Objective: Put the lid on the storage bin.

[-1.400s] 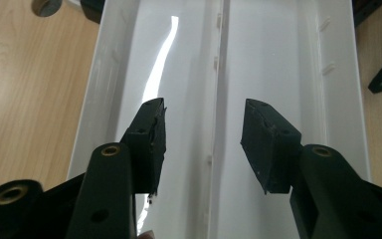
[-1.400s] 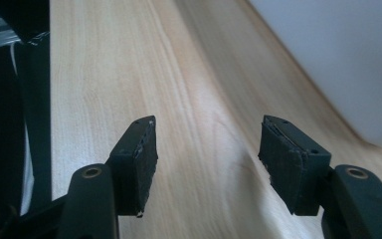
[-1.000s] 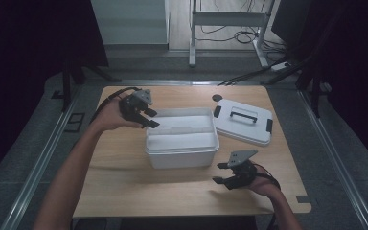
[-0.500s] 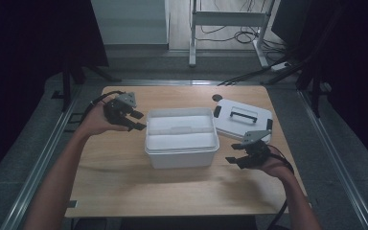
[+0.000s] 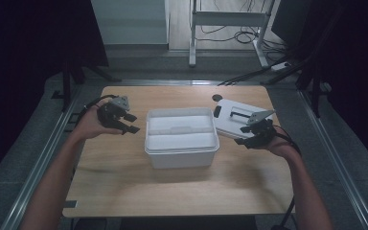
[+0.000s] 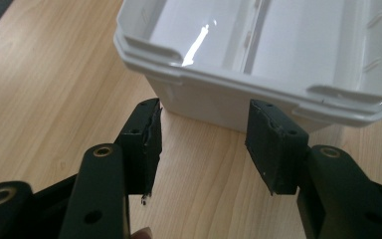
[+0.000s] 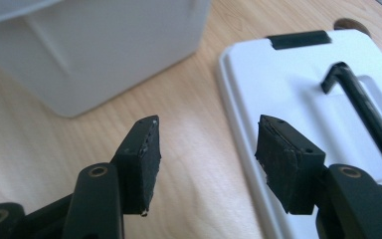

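An open white plastic box [image 5: 182,157] stands mid-table; its white lid [image 5: 230,125] with a black handle [image 5: 240,114] lies flat to its right. My left gripper [image 5: 132,123] hovers just left of the box, jaws pointing at its side wall [image 6: 214,102]. The jaws are open, have just widened a little, and hold nothing. My right gripper [image 5: 243,139] is open and empty over the lid's near edge, right of the box. In the right gripper view its jaws [image 7: 206,122] straddle the lid's edge [image 7: 243,114], with the box [image 7: 104,45] ahead to the left.
The wooden table [image 5: 172,196] has a small dark round hole [image 5: 216,97] behind the lid. Bare wood lies in front of the box. Dark screens, a metal frame and cables stand on the floor beyond the far edge.
The right gripper has risen from the table's front and moved back and right to the lid. The left gripper has drawn left and nearer, away from the box's back-left corner.
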